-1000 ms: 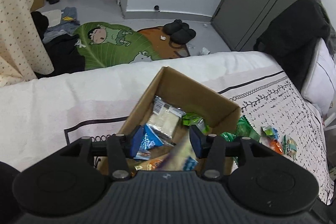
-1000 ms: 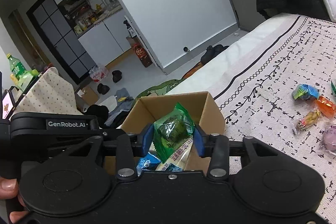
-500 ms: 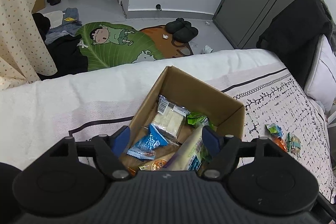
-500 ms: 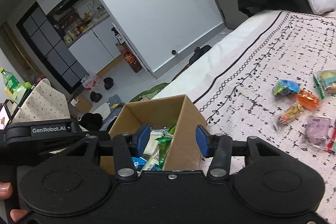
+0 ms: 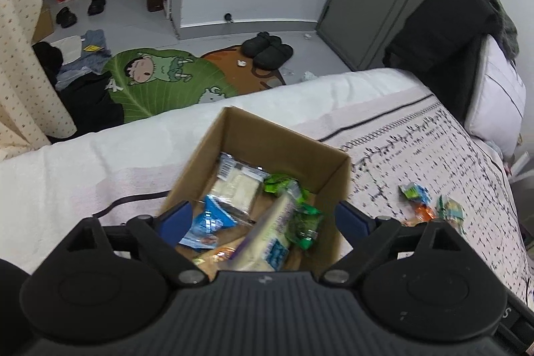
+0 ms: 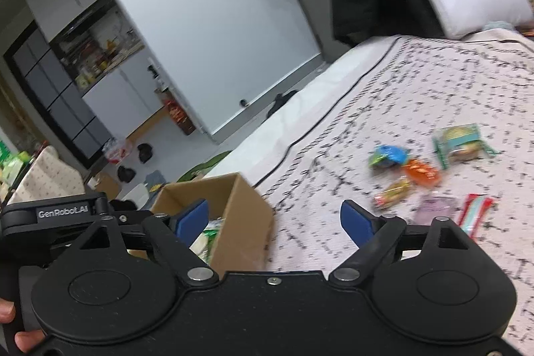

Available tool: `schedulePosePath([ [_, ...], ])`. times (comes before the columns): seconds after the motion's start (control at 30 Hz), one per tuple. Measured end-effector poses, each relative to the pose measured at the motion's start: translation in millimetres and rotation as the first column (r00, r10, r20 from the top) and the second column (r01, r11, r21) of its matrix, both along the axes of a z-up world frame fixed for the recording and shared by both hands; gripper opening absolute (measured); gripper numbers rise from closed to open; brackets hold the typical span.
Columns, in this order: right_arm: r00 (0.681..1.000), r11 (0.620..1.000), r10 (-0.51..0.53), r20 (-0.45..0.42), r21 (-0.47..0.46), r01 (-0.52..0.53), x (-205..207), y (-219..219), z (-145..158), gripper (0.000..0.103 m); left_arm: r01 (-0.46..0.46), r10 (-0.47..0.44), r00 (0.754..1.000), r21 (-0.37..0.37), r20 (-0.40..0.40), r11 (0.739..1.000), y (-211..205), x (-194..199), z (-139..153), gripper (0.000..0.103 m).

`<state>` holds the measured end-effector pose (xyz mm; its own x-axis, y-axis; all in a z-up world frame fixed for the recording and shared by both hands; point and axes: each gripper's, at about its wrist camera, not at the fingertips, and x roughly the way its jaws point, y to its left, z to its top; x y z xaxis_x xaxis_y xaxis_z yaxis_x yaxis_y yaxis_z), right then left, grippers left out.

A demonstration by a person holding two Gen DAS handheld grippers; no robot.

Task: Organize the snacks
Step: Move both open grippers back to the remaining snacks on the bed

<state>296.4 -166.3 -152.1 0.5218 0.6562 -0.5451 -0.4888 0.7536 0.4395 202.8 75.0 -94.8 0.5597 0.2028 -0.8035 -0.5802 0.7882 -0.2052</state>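
Both claws are opening with nothing gripped: the left claw (image 5: 263, 219) spreads over the cardboard box (image 5: 293, 142) of snack packets (image 5: 238, 186) on the bed (image 5: 83, 169); the right claw (image 6: 275, 219) straddles the box's corner. Beyond, loose snacks (image 6: 420, 172) lie scattered on the patterned bedspread (image 6: 434, 82).

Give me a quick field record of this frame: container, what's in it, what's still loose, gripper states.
container: cardboard box on the bed
in box: blue packet, clear pack of white pieces, green packets, long pale pack
loose on bed: orange packet, blue-green packet, red-striped stick, others
left hand-held gripper: jaws opening, nothing gripped, over box
right hand-held gripper: jaws opening, nothing gripped
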Motion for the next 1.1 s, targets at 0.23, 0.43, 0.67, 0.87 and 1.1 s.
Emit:
schedulePosePath([
  [0.23, 0.995, 0.994, -0.097, -0.014, -0.047, 0.096, 11.2, -26.4, -5.3, 0.086, 0.060, -0.060, 0.998, 0.003, 0.020, 0.998, -23.1, 13.0, 2.8, 0.092],
  [0.43, 0.985, 0.983, -0.173, -0.020, -0.060, 0.171, 21.2, -52.2, -8.7, 0.088, 0.116, -0.116, 0.993, 0.000, 0.036, 0.993, -43.1, 27.3, 3.6, 0.092],
  [0.67, 0.971, 0.971, -0.231, -0.068, -0.086, 0.225, 32.9, -73.4, -20.7, 0.088, 0.191, -0.191, 0.980, -0.005, 0.053, 0.982, -67.7, 48.0, 1.9, 0.092],
  [0.87, 0.962, 0.964, -0.255, -0.097, -0.098, 0.246, 38.3, -81.5, -29.0, 0.088, 0.287, -0.287, 0.956, 0.021, 0.065, 0.958, -89.4, 66.0, 0.4, 0.092],
  [1.1, 0.943, 0.949, -0.305, -0.135, -0.128, 0.289, 49.6, -90.9, -43.3, 0.082, 0.377, -0.379, 0.923, 0.045, 0.062, 0.925, -106.7, 91.8, -8.8, 0.092],
])
